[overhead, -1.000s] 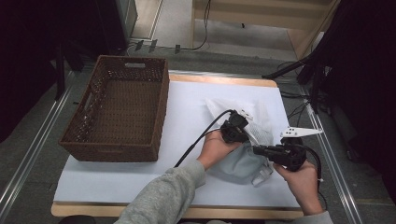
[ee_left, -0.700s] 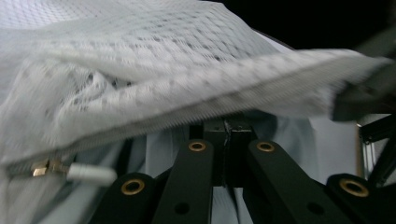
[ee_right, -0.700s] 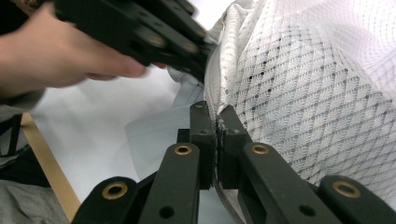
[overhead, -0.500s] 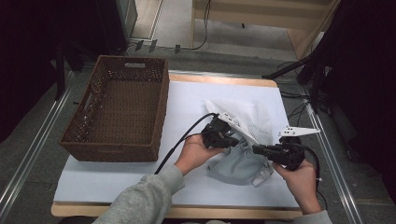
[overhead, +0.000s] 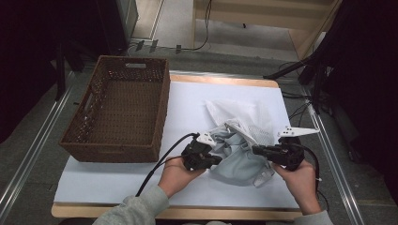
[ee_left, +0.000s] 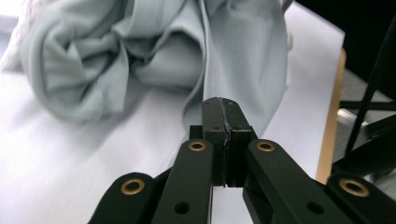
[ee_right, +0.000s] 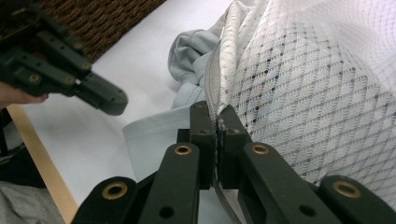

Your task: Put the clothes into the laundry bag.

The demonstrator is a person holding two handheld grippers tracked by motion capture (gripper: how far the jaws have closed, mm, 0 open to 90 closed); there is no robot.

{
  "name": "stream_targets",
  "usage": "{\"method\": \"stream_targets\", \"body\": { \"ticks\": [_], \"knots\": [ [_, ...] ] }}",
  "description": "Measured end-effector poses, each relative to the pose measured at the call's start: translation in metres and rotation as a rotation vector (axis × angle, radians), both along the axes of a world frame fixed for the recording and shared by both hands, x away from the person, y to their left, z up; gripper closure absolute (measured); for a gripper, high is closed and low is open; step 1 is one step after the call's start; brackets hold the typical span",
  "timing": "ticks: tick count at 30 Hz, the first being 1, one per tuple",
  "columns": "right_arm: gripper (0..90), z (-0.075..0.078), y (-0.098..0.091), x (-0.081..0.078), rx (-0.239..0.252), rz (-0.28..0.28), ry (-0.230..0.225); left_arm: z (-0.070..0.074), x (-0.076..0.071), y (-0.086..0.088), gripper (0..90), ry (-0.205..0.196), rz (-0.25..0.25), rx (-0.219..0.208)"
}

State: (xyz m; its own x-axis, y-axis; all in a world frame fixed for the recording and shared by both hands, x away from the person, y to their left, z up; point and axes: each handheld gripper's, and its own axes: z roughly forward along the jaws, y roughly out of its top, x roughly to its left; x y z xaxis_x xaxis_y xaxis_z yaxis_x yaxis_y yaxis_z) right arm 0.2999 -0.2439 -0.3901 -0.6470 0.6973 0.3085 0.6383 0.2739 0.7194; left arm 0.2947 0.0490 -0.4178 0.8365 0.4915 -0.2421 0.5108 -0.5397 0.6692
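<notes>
High view: a white mesh laundry bag (overhead: 244, 123) with a pale grey garment (overhead: 234, 159) spilling from it lies right of centre on the white table cover (overhead: 187, 108), well apart from the wicker basket (overhead: 122, 112) at far left. Right gripper (ee_right: 217, 122) is clamped on the bag's zipper edge (ee_right: 219, 74). Left gripper (ee_left: 225, 105) has its jaws pressed together, apparently pinching a thin fold of the garment, though this is hard to confirm. Bare cover lies near left; the wooden table edge (overhead: 225, 213) runs along the near side.
</notes>
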Motion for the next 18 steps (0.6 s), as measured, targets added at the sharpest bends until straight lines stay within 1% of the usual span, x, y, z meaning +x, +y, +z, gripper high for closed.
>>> {"method": "stream_targets", "body": {
  "ticks": [1,4,5,7,8,9,11,13,16,18],
  "knots": [
    [88.3,0.0,0.0,0.0,0.002,0.002,-0.001,-0.002,-0.005,0.003,90.0,0.01,0.012,-0.016],
    [88.4,0.0,0.002,0.002,0.0,0.004,0.001,-0.008,-0.014,0.006,90.0,0.023,0.016,-0.008],
    [88.4,0.0,0.002,0.003,0.001,0.008,-0.004,-0.011,-0.016,0.007,90.0,0.03,0.018,-0.01],
    [88.4,0.0,0.003,0.004,0.0,0.01,-0.003,-0.017,-0.02,0.007,90.0,0.037,0.022,0.0],
    [88.4,0.0,0.004,0.004,-0.002,0.014,-0.005,-0.02,-0.022,0.007,90.0,0.033,0.028,0.003],
    [88.4,0.0,0.005,0.005,-0.001,0.013,-0.002,-0.023,-0.023,0.007,90.0,0.033,0.027,0.009],
    [88.4,0.0,0.006,0.006,-0.001,0.017,-0.005,-0.029,-0.025,0.008,90.0,0.044,0.041,0.008],
    [88.4,0.0,0.006,0.006,-0.002,0.02,-0.004,-0.035,-0.029,0.008,90.0,0.042,0.04,0.025],
    [88.4,0.0,0.006,0.007,-0.003,0.022,-0.004,-0.043,-0.031,0.006,90.0,0.055,0.046,0.039],
    [88.4,0.0,0.006,0.007,-0.002,0.021,-0.004,-0.048,-0.031,0.003,90.0,0.049,0.046,0.051]
  ]
}}
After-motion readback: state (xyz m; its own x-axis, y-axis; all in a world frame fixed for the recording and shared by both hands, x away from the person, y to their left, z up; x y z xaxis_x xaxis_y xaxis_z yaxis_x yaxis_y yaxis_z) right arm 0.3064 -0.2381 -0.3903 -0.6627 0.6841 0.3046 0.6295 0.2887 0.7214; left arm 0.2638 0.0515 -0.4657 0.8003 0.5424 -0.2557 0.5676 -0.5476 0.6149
